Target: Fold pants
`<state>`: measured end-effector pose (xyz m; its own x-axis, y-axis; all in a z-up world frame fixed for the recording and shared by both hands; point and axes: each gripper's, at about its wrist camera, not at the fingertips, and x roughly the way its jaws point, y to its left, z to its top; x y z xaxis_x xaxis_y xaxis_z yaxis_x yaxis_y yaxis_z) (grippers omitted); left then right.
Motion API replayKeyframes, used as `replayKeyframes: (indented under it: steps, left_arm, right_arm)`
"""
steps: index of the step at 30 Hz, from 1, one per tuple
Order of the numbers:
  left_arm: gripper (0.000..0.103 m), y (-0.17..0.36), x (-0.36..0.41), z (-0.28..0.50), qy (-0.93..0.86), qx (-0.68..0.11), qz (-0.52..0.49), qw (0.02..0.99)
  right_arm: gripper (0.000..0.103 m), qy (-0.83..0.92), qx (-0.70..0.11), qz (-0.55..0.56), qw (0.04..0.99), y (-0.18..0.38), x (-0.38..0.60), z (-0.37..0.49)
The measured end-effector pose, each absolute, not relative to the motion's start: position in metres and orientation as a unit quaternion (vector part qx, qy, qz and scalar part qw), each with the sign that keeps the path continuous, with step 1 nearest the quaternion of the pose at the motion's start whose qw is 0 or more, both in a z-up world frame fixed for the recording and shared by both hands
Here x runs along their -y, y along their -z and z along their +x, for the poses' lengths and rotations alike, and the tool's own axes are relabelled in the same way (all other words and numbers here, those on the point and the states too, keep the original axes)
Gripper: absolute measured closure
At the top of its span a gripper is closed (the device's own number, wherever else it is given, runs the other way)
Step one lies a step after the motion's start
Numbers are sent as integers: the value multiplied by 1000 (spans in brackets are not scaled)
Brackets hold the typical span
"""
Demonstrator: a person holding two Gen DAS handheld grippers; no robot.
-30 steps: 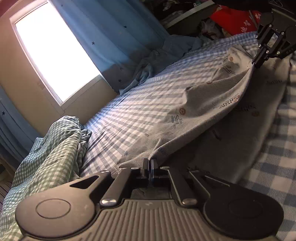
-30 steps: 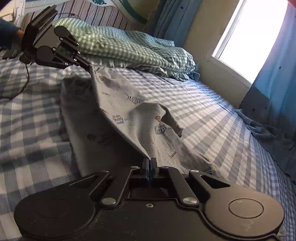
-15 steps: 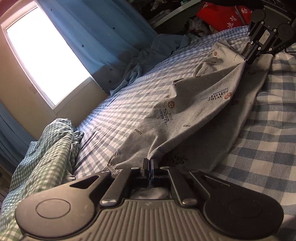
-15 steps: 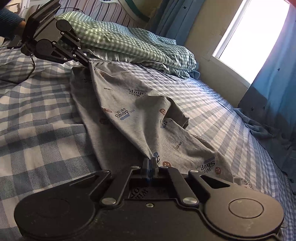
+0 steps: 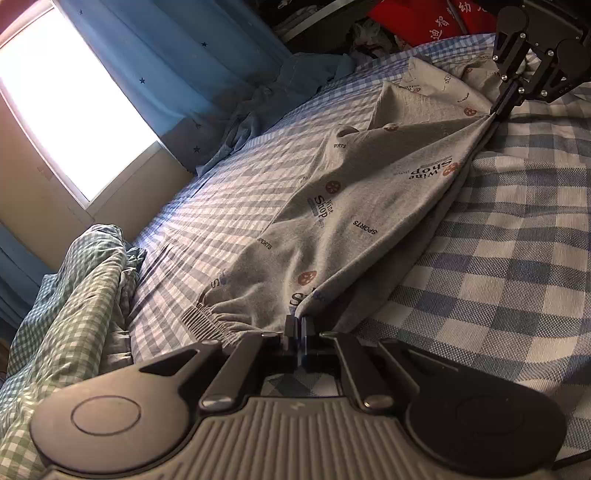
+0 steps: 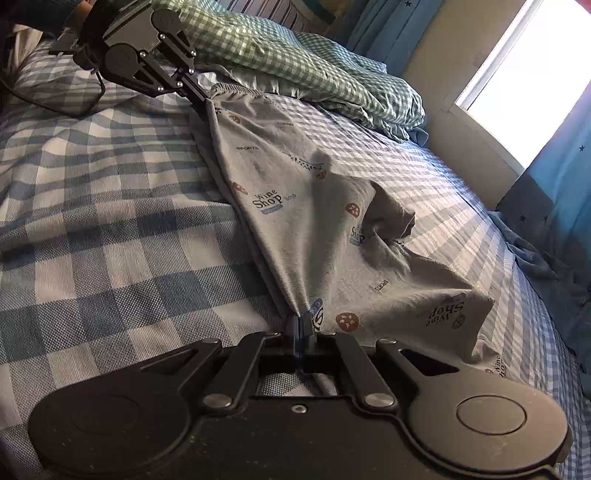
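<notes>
Grey printed pants (image 5: 354, 206) lie stretched on the blue checked bed (image 5: 517, 258). My left gripper (image 5: 297, 325) is shut on the pants' edge beside the elastic waistband (image 5: 207, 321). My right gripper (image 6: 301, 325) is shut on the pants' other end, near the leg. Each gripper shows in the other's view, the right one (image 5: 496, 109) at top right, the left one (image 6: 205, 101) at top left. The pinched edge runs taut between them, low over the bed. The pants (image 6: 317, 229) bunch into a fold on the window side.
A green checked duvet (image 6: 295, 62) is piled by the waistband end. A bright window (image 5: 70, 110) and blue curtains (image 5: 192, 62) stand beyond the bed. Blue cloth (image 6: 546, 266) hangs off the bed's far edge. Red items and clutter (image 5: 424, 26) lie past the leg end.
Both grippers have come down with the pants, from held up off the bed to low over it. The cloth now lies spread on the bed.
</notes>
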<state>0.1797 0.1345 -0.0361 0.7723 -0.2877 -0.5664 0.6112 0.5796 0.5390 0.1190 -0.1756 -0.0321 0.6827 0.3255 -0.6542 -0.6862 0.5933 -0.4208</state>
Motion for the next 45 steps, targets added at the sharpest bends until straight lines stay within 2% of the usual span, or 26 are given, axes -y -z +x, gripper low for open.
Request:
replayKeyframes:
  steps: [4, 6, 8, 9, 10, 11, 13, 15, 17, 19, 25, 33, 38, 41, 42, 43, 44, 45]
  left_arm:
    - [101, 39, -132, 180, 262, -235, 373, 858]
    - [94, 39, -131, 180, 260, -252, 360, 860]
    - [75, 35, -130, 179, 253, -268, 332, 868]
    - [52, 32, -129, 178, 245, -271, 310, 878]
    - [32, 29, -130, 175, 240, -272, 288, 886]
    - [27, 26, -129, 174, 234, -273, 267, 894]
    - [14, 17, -123, 170, 224, -276, 223, 907]
    - [7, 8, -111, 165, 214, -273, 189, 919]
    - [0, 0, -93, 161, 213, -268, 160, 926]
    - [0, -6, -68, 158, 217, -263, 140, 930]
    - [0, -9, 40, 159, 268, -244, 150, 920]
    - [2, 6, 185, 152, 313, -193, 289, 884]
    - [15, 29, 226, 147, 306, -186, 393, 847]
    - [25, 38, 231, 146, 301, -202, 416, 834]
    - [31, 40, 232, 145, 299, -203, 422, 832]
    - [42, 41, 231, 146, 297, -202, 429, 829]
    - [48, 43, 232, 145, 295, -204, 436, 825]
    - [63, 44, 232, 145, 294, -211, 441, 821]
  right_arm:
    - [103, -294, -264, -337, 855, 37, 176, 118]
    - [101, -291, -257, -328, 861, 38, 178, 116]
    - [87, -287, -252, -312, 870, 37, 183, 114]
    - [82, -285, -248, -302, 875, 36, 187, 112]
    - [67, -280, -245, -290, 882, 34, 192, 109]
    - [51, -274, -242, -280, 888, 32, 198, 107]
    - [37, -259, -238, -250, 902, 28, 215, 102]
    - [25, -235, -240, -218, 916, 24, 238, 97]
    - [7, -210, -240, -183, 930, 20, 265, 89]
    - [1, -178, -236, -145, 944, 17, 295, 80]
    - [1, -100, -251, -45, 962, 16, 383, 76]
    - [1, -63, -256, 103, 959, 13, 480, 94]
    - [2, -66, -256, 122, 957, 14, 504, 100]
    - [11, -75, -259, 150, 951, 15, 517, 116]
    - [12, -76, -261, 163, 948, 15, 522, 125]
    - [16, -77, -264, 177, 945, 15, 527, 135]
    - [23, -73, -269, 192, 941, 16, 533, 149]
    - [26, -69, -273, 205, 937, 17, 538, 162]
